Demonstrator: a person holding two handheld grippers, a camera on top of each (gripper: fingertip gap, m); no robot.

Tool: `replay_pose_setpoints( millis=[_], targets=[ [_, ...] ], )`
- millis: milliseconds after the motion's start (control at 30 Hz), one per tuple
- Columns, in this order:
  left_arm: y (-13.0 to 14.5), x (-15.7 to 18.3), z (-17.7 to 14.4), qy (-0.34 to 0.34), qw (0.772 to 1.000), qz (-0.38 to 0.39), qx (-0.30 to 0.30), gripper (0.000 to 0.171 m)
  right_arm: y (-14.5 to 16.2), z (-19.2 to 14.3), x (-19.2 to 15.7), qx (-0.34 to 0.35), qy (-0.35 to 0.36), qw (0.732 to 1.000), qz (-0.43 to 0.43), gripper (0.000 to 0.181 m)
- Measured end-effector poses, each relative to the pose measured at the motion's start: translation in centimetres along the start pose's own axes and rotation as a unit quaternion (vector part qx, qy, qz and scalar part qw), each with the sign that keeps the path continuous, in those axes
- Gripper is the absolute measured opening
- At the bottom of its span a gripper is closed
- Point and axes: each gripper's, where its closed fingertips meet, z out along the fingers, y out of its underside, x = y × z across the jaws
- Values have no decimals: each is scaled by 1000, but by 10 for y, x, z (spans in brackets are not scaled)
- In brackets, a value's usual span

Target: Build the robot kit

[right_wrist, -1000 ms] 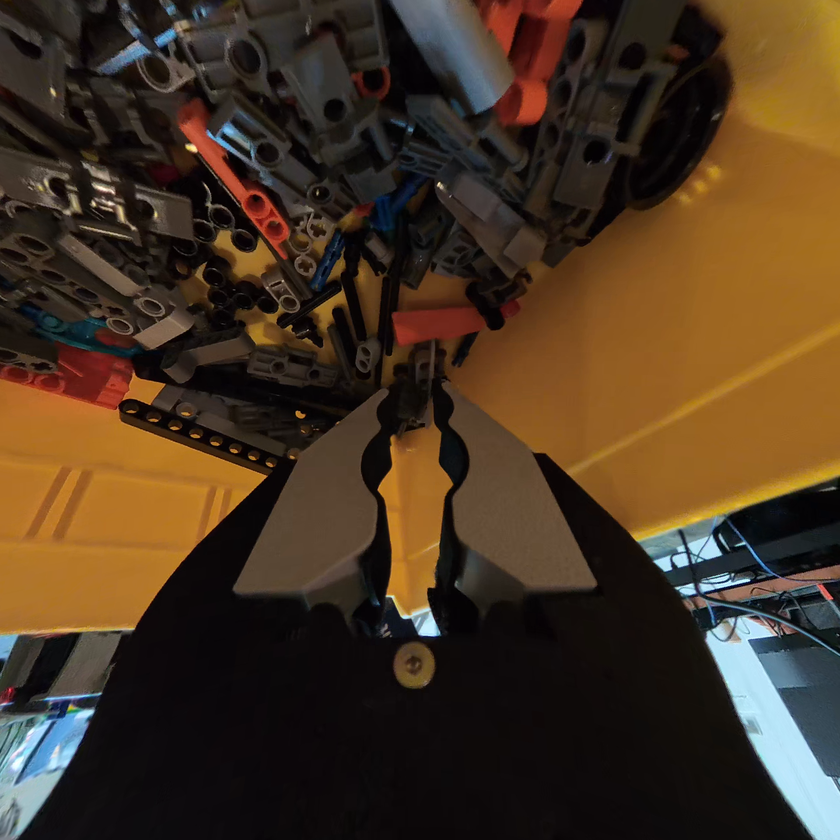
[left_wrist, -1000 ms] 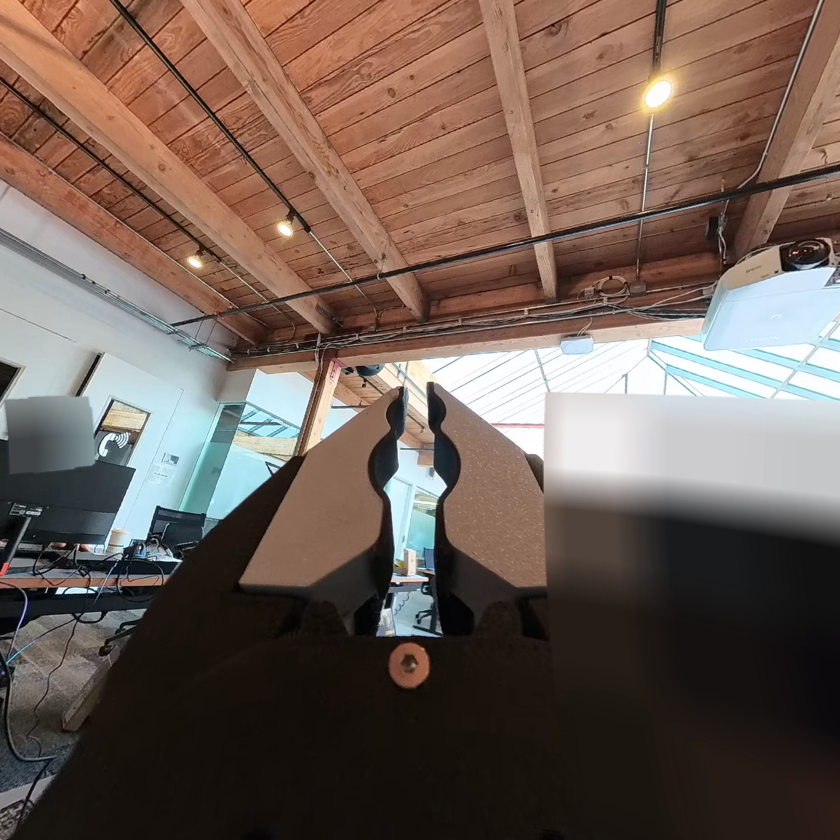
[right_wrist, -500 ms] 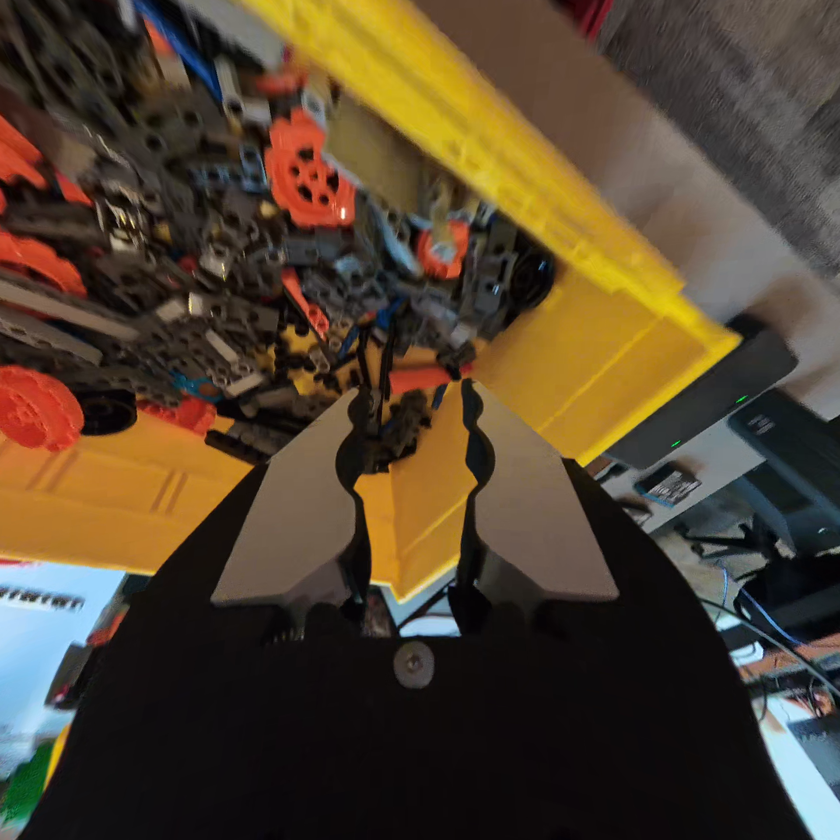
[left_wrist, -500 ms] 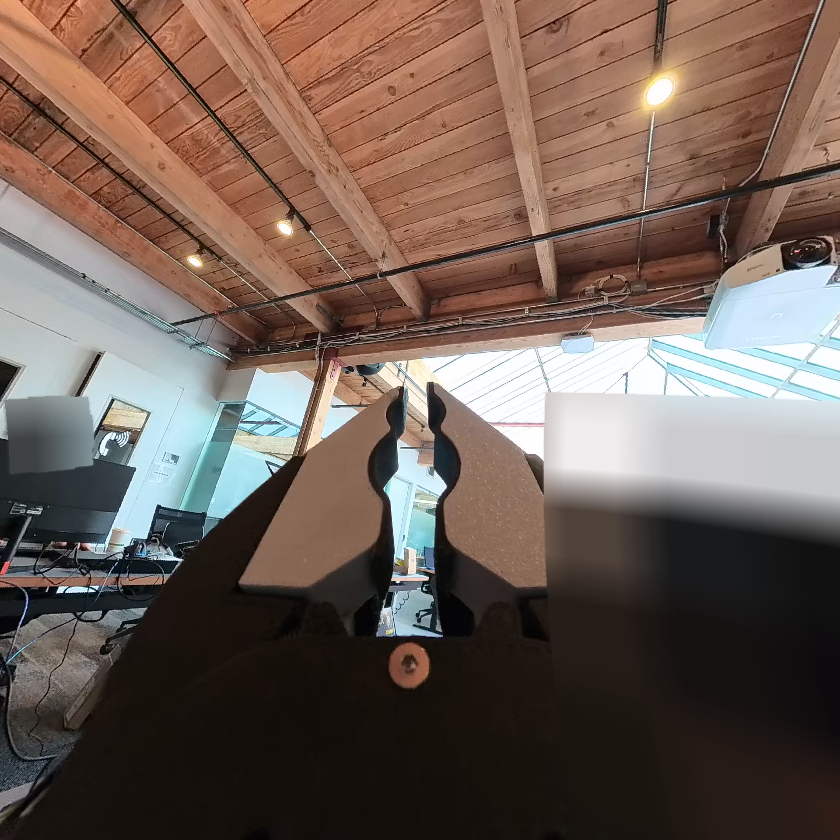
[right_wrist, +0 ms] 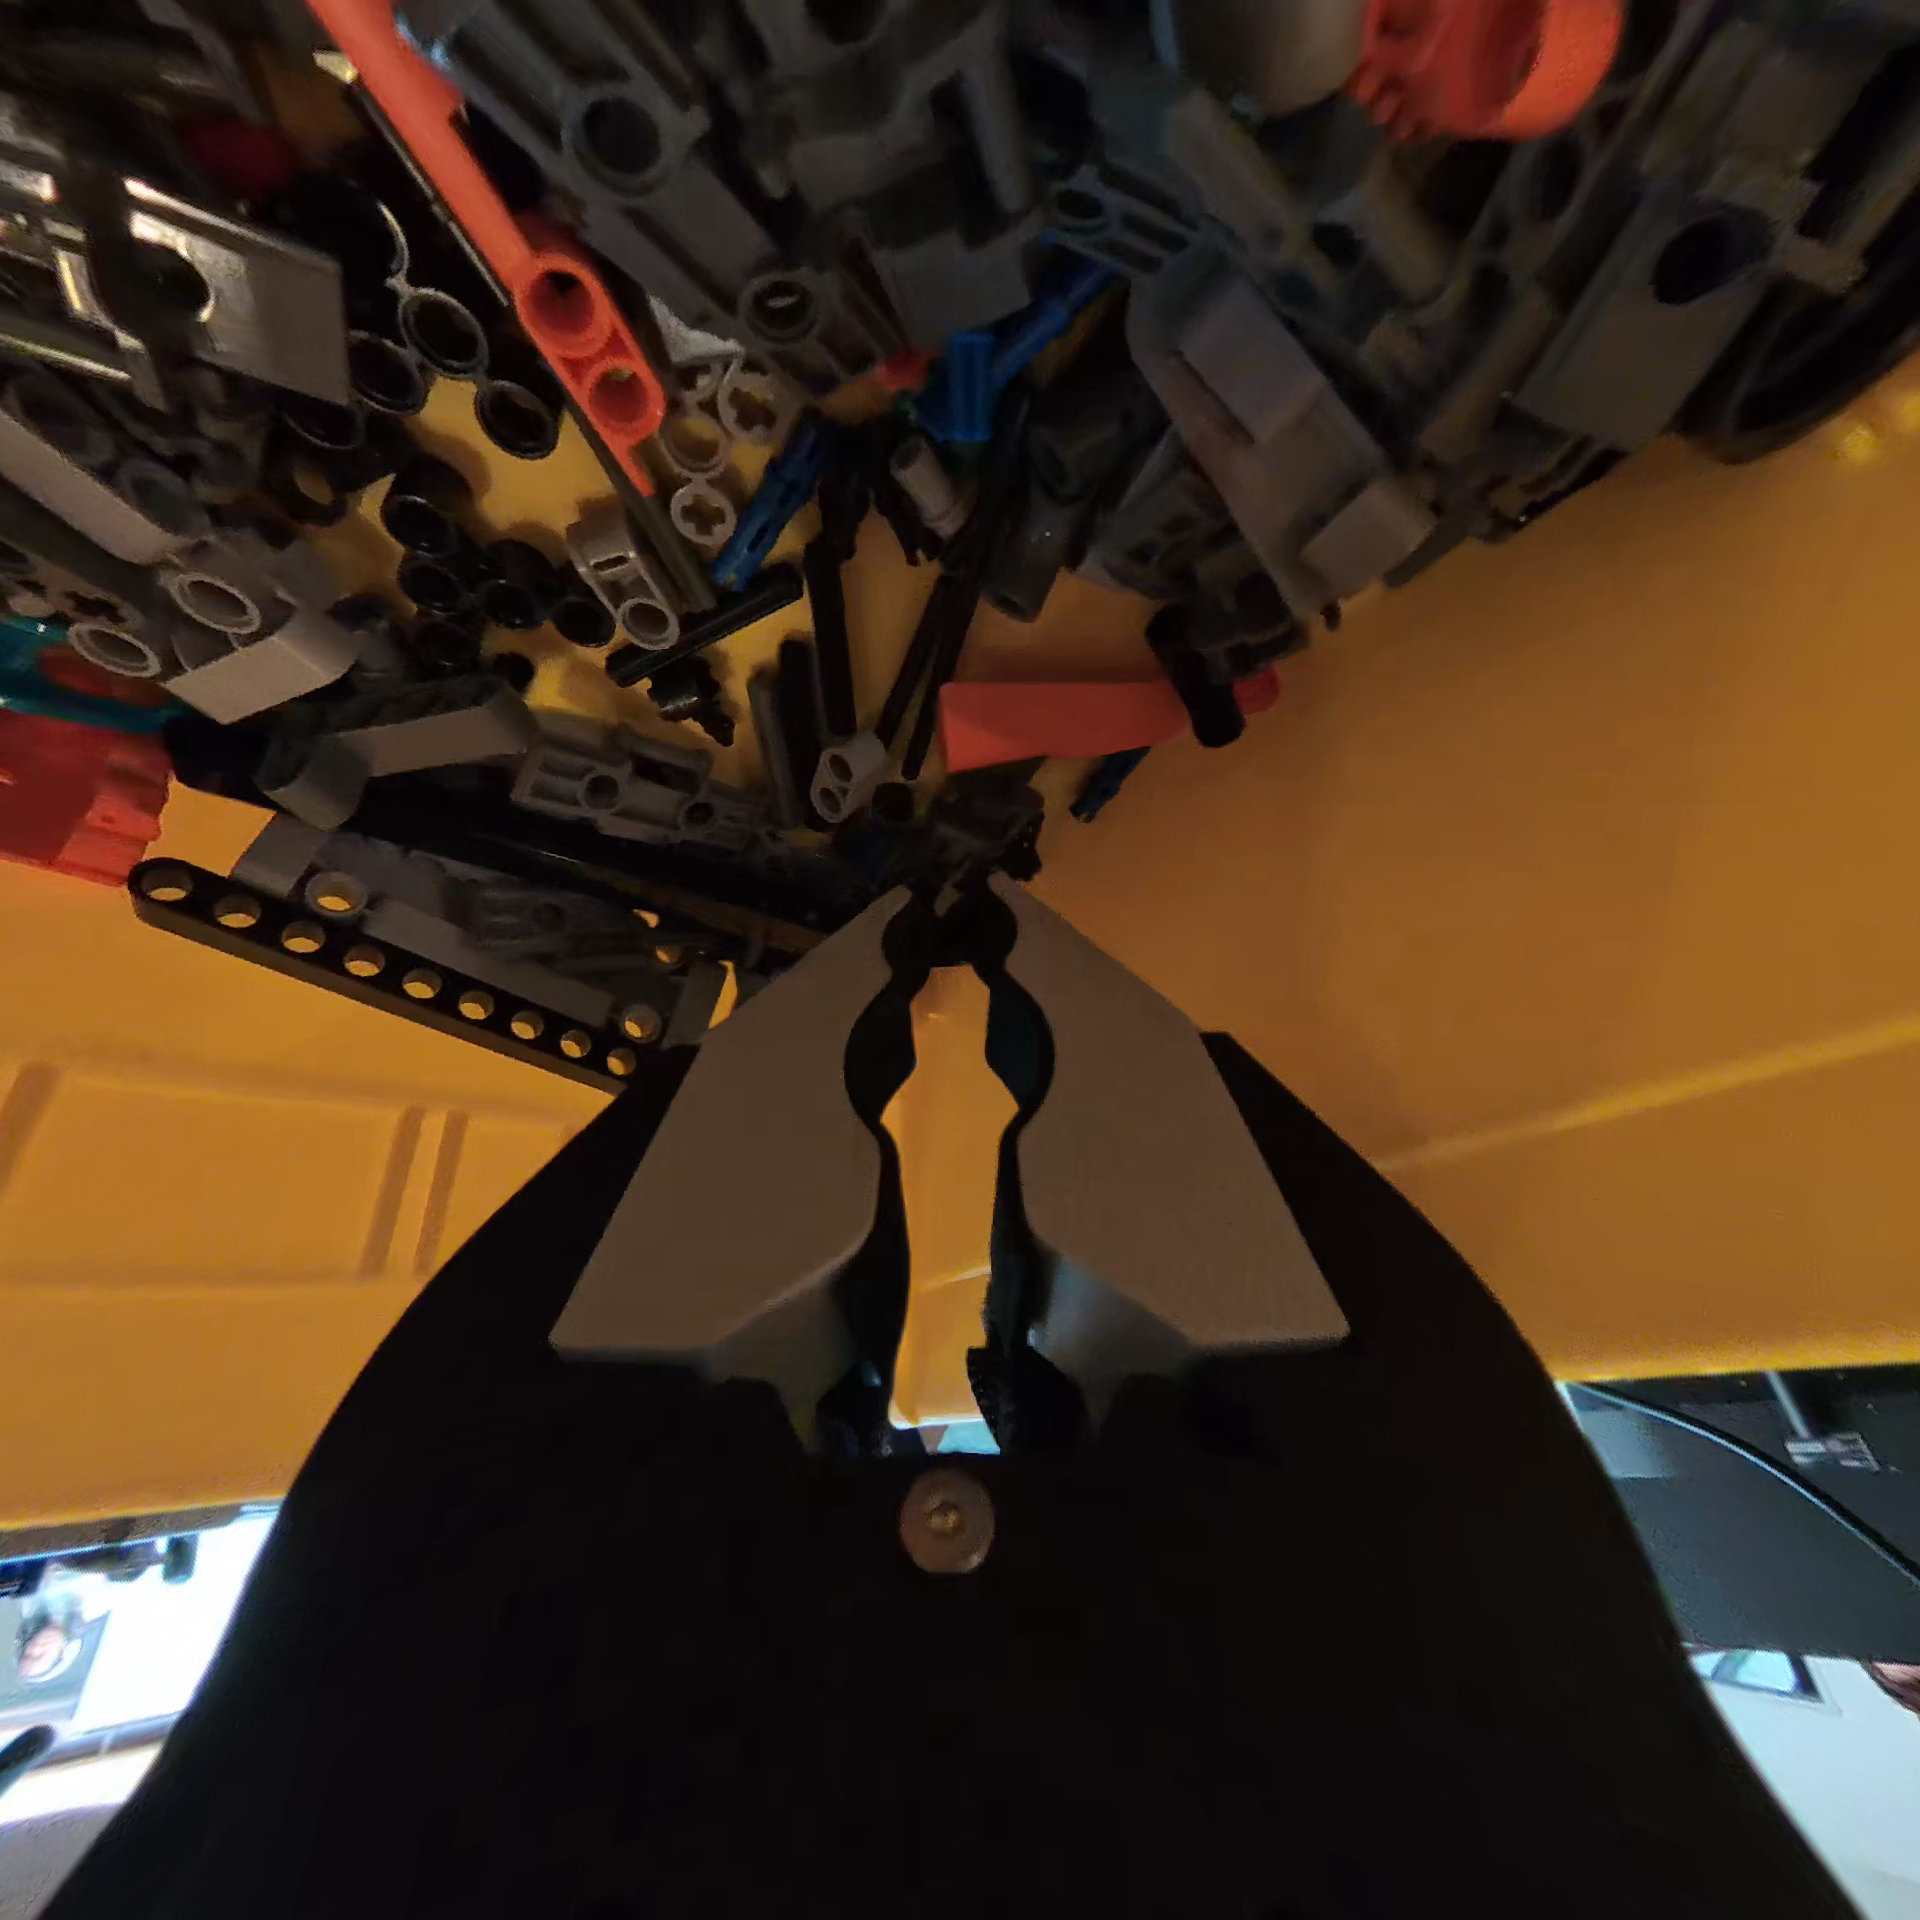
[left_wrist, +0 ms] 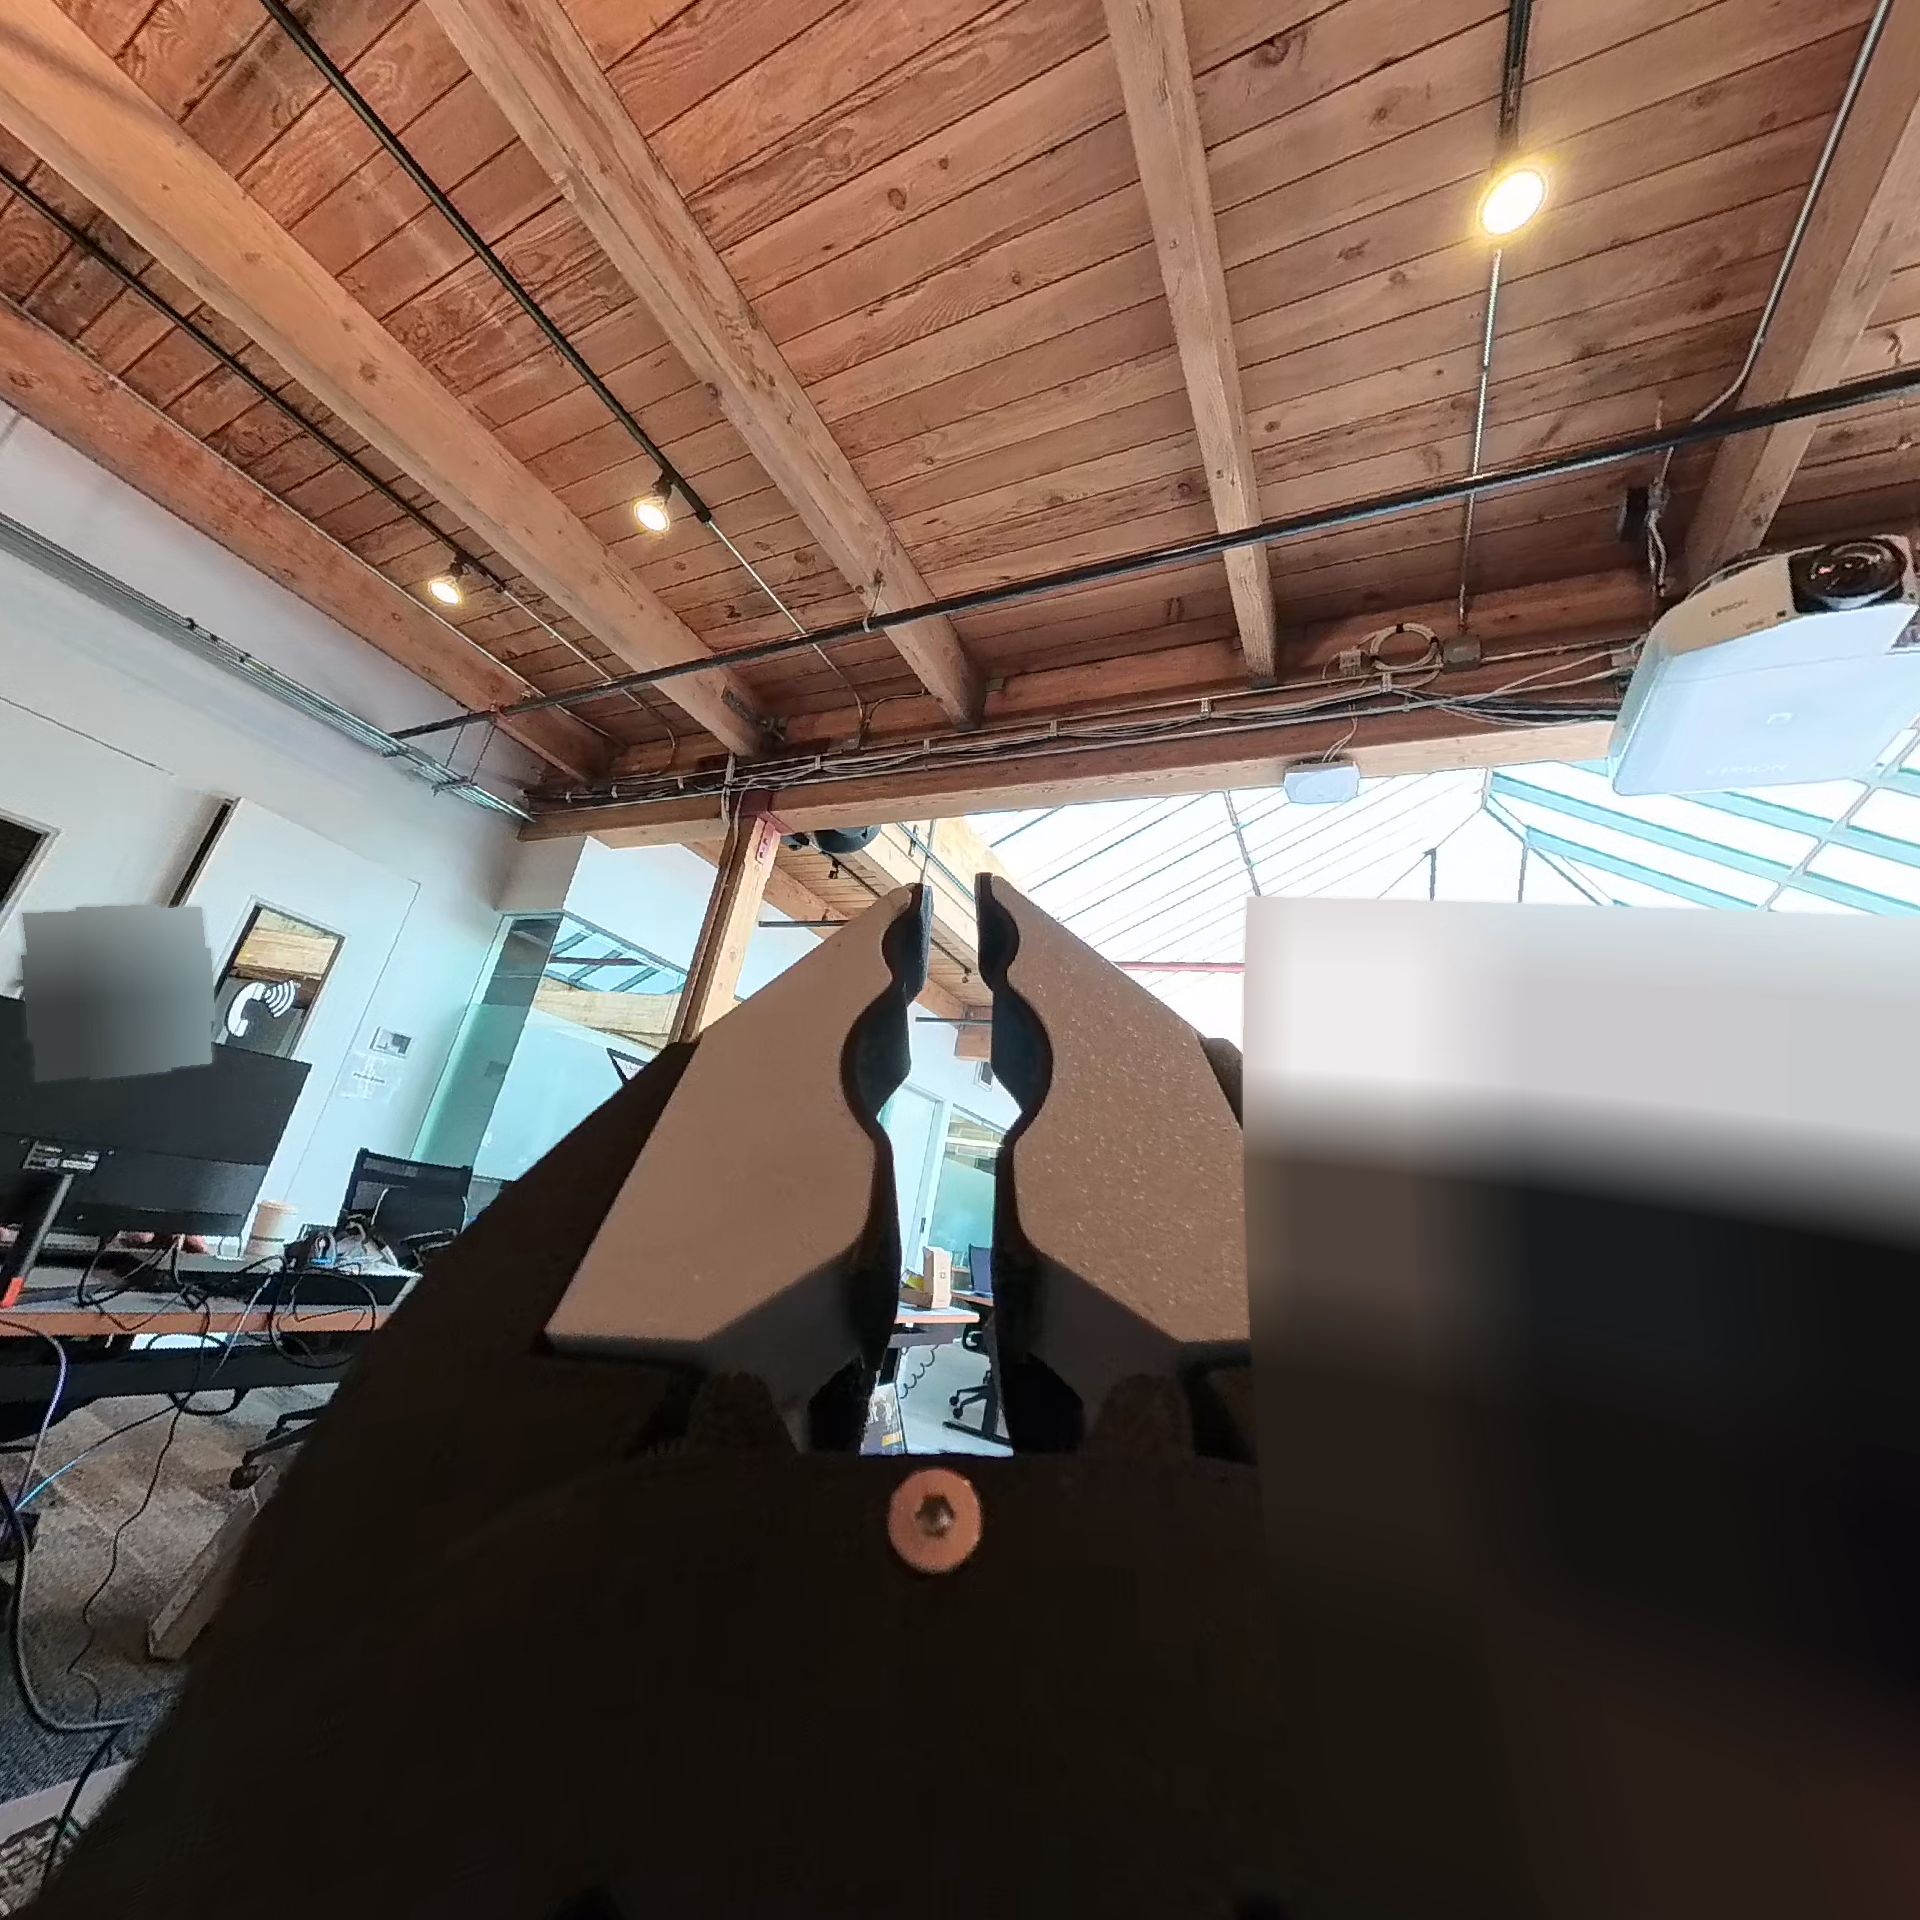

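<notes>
My right gripper (right_wrist: 951, 896) reaches into a yellow bin (right_wrist: 1507, 935) full of loose grey, black and orange construction-toy parts. Its tips are closed on a small black part (right_wrist: 977, 831) at the near edge of the pile. An orange wedge piece (right_wrist: 1060, 717) lies just beyond the tips, and a long black beam with holes (right_wrist: 395, 971) lies to the left. My left gripper (left_wrist: 951, 894) points up at a wooden beamed ceiling (left_wrist: 935, 312). Its fingers are nearly together with nothing between them.
In the left wrist view a white projector (left_wrist: 1766, 686) hangs at the upper right. Desks with dark monitors (left_wrist: 156, 1132), cables and office chairs stand at the lower left. A long orange beam (right_wrist: 582, 322) lies across the pile in the bin. One gripper's finger ends stand about 50 centimetres off the other's.
Half a second ago the right gripper was pulled back and open wider; now it is low in the bin again, tips closed on the small black part. The left gripper has not moved.
</notes>
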Motion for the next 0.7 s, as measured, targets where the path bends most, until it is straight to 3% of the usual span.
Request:
replay_pose_setpoints(
  millis=[133,433,467,533,700],
  targets=[
    [-1,0,0,-1,1000,1,1,6,-11,-12,1,45,-5,999,5,1],
    [0,0,0,0,1000,-1,0,6,-56,-81,13,211,-4,977,24,0],
    [-1,0,0,1,1000,-1,1,6,-54,-80,6,202,-25,979,21,3],
    [-2,0,-1,2,1000,-2,2,6,-37,-62,-2,135,-44,990,14,35],
    [-4,2,-2,3,1000,0,6,6,-8,-12,-6,47,-9,998,-40,36]
  ],
)
